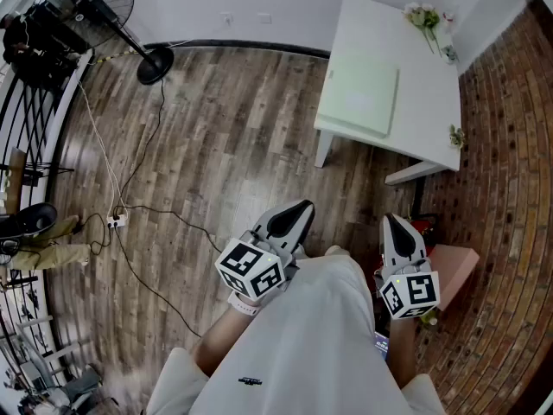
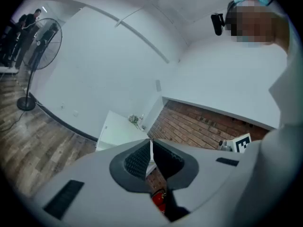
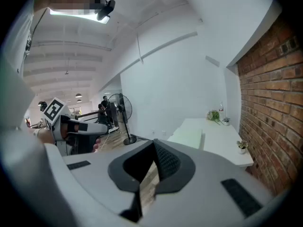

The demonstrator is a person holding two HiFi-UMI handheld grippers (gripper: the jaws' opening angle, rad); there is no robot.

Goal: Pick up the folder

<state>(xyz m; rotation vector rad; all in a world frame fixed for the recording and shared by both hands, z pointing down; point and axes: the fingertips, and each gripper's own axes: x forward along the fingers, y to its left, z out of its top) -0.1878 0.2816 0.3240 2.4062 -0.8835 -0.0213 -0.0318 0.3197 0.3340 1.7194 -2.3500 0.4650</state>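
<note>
Seemingly at the approach step: holds left gripper (image 1: 298,210) and right gripper (image 1: 390,223) low at 6 o'clock, fingers together and empty, well apart from folder (image 1: 359,98) flat on surface (image 1: 423,85) at 1 o'clock. Next calls for closing in, parting fingers.
</note>
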